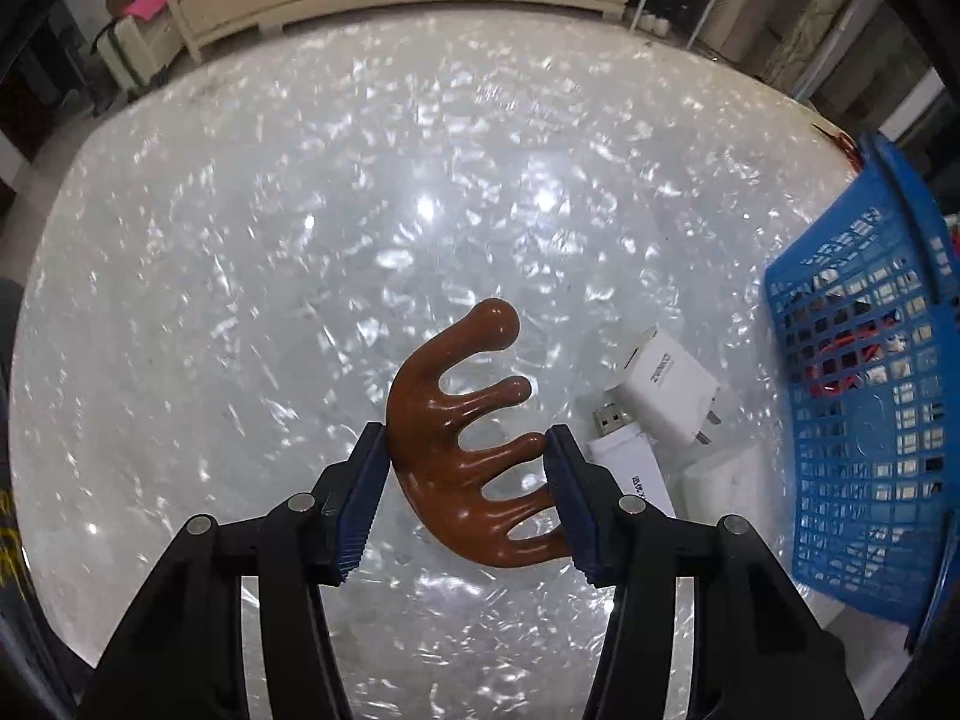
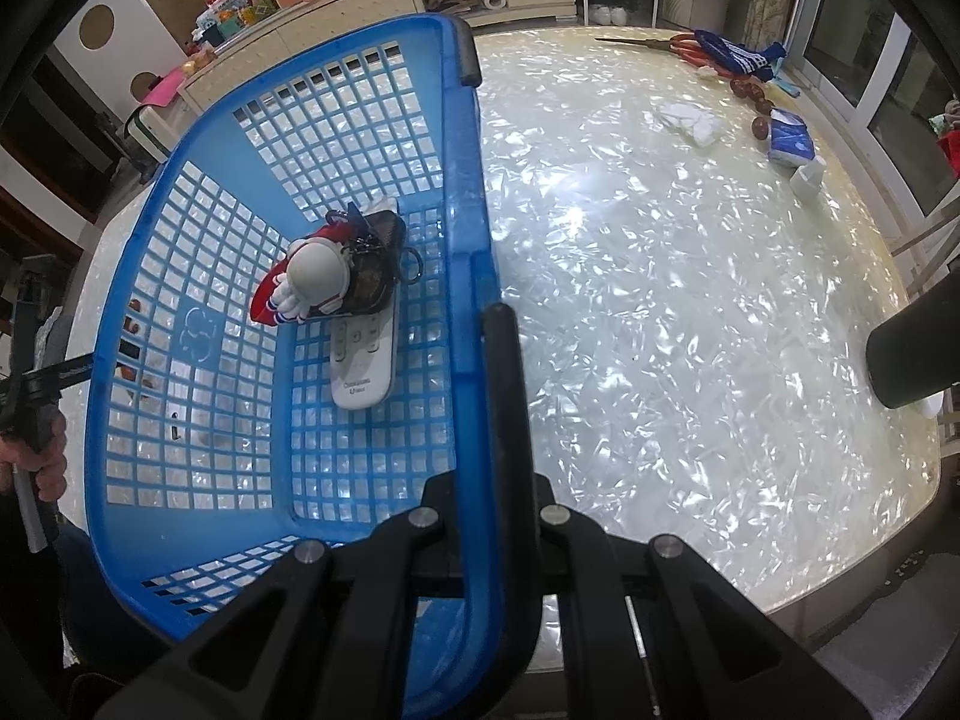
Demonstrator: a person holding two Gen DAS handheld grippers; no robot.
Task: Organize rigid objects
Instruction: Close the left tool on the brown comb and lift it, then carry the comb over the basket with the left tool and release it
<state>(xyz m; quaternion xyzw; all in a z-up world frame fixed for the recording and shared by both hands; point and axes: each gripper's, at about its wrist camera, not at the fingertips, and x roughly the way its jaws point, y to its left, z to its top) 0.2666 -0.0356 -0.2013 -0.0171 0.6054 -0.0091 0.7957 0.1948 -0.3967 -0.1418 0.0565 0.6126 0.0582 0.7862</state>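
Note:
In the left wrist view my left gripper (image 1: 465,480) is shut on a brown wooden comb-shaped massager (image 1: 444,420), its prongs pointing right, held just above the shiny white table (image 1: 300,240). To its right lie a white charger (image 1: 666,390), a white USB stick (image 1: 624,456) and a white box (image 1: 732,480), beside the blue basket (image 1: 864,420). In the right wrist view my right gripper (image 2: 480,480) is shut on the blue basket's rim (image 2: 474,360). Inside the basket lie a white remote (image 2: 366,360), an astronaut figure (image 2: 312,288) and a dark keychain item (image 2: 372,264).
At the table's far right lie red-handled scissors (image 2: 678,45), a blue cloth (image 2: 738,57), crumpled tissue (image 2: 690,120), a blue tissue pack (image 2: 789,144) and small brown balls (image 2: 759,126). A dark cylinder (image 2: 918,354) stands at the right edge. Cabinets line the far wall.

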